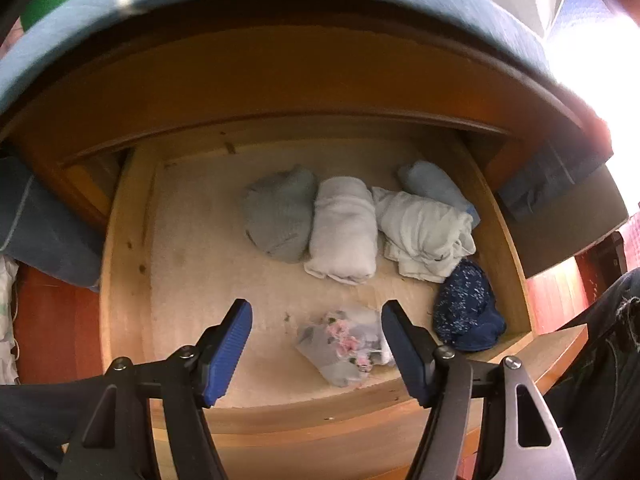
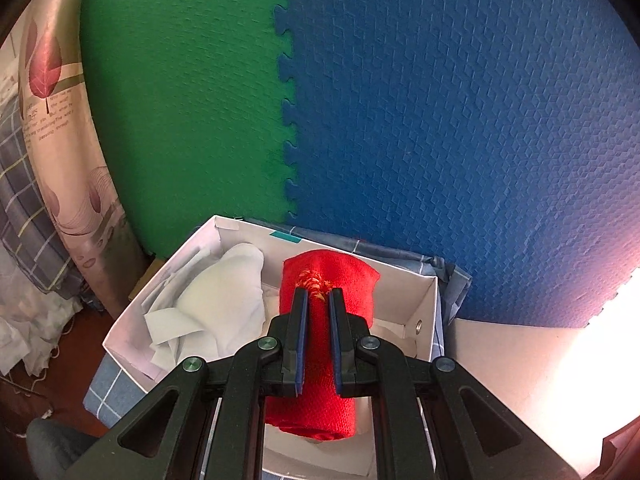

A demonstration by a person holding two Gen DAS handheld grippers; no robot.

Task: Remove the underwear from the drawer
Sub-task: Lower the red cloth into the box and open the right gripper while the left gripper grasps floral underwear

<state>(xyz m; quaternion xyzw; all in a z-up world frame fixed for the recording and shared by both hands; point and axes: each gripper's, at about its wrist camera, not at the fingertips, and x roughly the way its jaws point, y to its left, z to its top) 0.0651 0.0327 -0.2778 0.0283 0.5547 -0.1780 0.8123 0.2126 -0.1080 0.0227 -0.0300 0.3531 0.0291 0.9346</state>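
Blue-padded fingers of my left gripper (image 1: 316,344) fill the foreground of the left wrist view, spread wide with nothing between them; they hang over the front of the open wooden drawer (image 1: 124,248), tilted steeply down toward a small floral bundle (image 1: 344,344) that lies just beyond the tips, nearer the right finger. Further back sit four rolled pieces side by side: a grey roll (image 1: 280,216), a white roll (image 1: 344,228), a crumpled white piece (image 1: 424,236) and a pale blue roll (image 1: 436,188) behind it; a dark navy speckled piece (image 1: 464,308) is tucked into the drawer's front right corner.

On the other side, my right gripper (image 2: 318,300) is clenched on a red rolled garment (image 2: 324,320), pinching a fold of its top surface, above a white cardboard box (image 2: 132,320) that already holds a pale white piece (image 2: 224,288); I cannot tell whether the roll rests on the box floor or hangs from the grip.

I judge one piece is being delivered to the box while the left hand lines up the next pick; several remain in the drawer. Next calls for letting go of the red roll, and bringing the left fingers down astride the floral bundle, shifted slightly right, before closing.
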